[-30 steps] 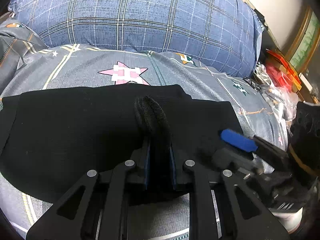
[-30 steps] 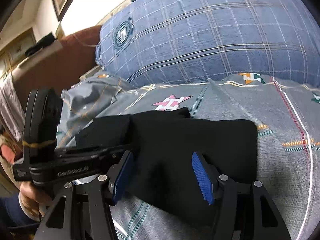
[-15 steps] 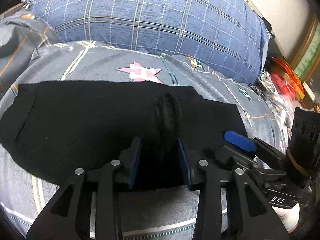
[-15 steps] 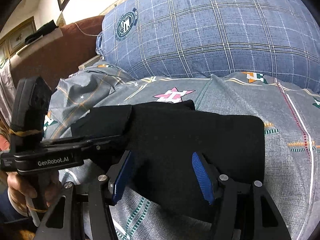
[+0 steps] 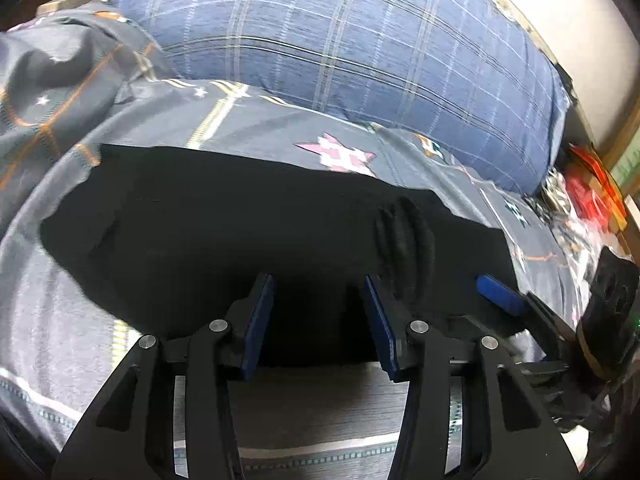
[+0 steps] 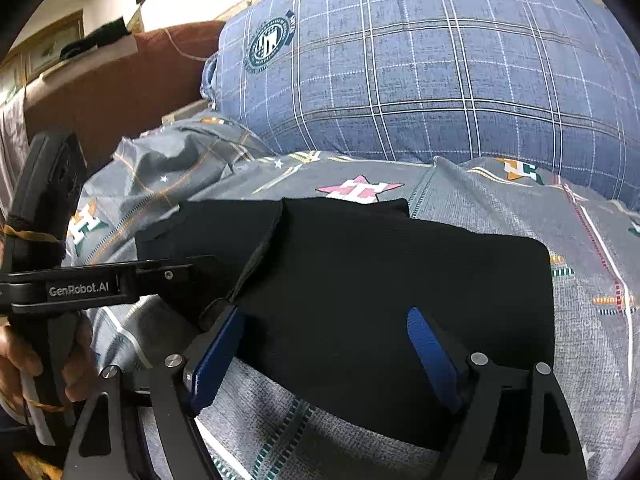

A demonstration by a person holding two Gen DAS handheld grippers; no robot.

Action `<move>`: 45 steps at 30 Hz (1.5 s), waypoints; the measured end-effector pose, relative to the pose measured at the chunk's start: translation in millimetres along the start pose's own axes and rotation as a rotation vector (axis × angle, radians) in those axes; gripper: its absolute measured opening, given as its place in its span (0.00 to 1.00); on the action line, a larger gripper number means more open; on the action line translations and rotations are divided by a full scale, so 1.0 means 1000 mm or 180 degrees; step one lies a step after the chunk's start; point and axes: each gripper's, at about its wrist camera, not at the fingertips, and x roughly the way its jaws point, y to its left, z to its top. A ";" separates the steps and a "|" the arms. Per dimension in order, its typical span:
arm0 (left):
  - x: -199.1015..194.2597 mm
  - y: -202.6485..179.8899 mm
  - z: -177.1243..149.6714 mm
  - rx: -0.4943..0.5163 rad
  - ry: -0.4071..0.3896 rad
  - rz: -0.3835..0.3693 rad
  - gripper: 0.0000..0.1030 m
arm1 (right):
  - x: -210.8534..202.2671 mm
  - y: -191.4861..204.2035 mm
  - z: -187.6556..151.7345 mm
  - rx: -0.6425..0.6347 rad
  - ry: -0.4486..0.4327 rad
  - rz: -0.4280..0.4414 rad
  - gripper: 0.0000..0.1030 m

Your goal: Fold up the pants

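Observation:
The black pants (image 5: 240, 220) lie folded flat on the grey patterned bedspread (image 5: 260, 128). A raised ridge of black cloth (image 5: 404, 240) stands just right of my left gripper (image 5: 318, 296), which is open and empty over the pants' near edge. In the right wrist view the pants (image 6: 380, 280) form a rectangle with a folded flap at the left. My right gripper (image 6: 324, 324) is open over their near edge and holds nothing. The left gripper's body (image 6: 100, 284) shows at the left there.
A big blue plaid pillow (image 5: 360, 48) lies behind the pants; it also shows in the right wrist view (image 6: 440, 60). Crumpled bedding (image 5: 60, 92) is at the left. Red packets and clutter (image 5: 588, 192) sit at the right. A brown headboard (image 6: 112, 80) is at the far left.
My left gripper has opened and let go of the pinched ridge of black cloth, which now stands to its right. The right gripper has stayed open.

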 end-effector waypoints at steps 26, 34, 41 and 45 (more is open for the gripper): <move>-0.041 0.060 -0.011 -0.0445 -0.0378 0.0486 0.45 | 0.009 0.030 0.019 -0.0084 -0.0038 0.0325 0.80; -0.052 0.105 -0.024 -0.1213 -0.0363 0.0409 0.45 | 0.034 0.067 0.067 -0.0506 0.0046 0.0558 0.80; -0.046 0.119 -0.025 -0.1507 -0.0287 0.0291 0.45 | 0.089 0.118 0.115 -0.0938 0.0508 0.0917 0.80; -0.040 0.123 -0.024 -0.1621 -0.0236 0.0220 0.46 | 0.128 0.137 0.130 -0.1218 0.0823 0.1007 0.80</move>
